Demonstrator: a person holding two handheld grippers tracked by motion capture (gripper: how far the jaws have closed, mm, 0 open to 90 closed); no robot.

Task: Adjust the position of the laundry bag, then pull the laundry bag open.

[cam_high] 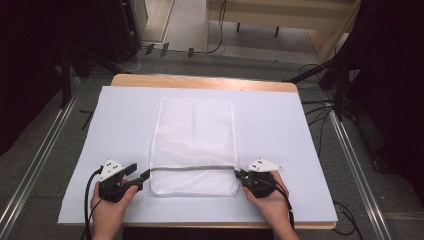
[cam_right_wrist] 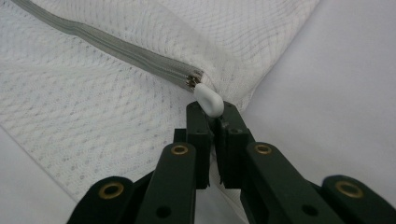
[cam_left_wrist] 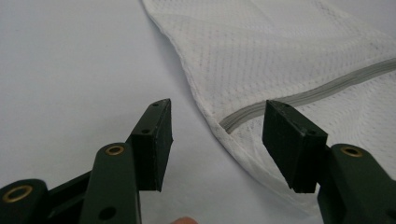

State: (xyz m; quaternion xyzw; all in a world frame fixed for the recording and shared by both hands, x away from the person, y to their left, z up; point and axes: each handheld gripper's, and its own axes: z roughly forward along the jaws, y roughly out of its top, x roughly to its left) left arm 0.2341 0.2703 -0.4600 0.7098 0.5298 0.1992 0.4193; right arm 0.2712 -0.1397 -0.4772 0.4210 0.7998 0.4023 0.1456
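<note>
White sheet (cam_high: 280, 125); mesh bag (cam_high: 195, 135); R tool (cam_right_wrist: 212, 114) pinching zip tab (cam_right_wrist: 208, 99).

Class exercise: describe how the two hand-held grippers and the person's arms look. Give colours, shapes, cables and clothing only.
The left gripper and right gripper are black, each topped with a grey three-cornered plate carrying dark dots. Their jaws are dark linkages with brass-coloured rivets and flat rectangular black pads. A black cable trails from each. No sleeves show on the forearms.
</note>
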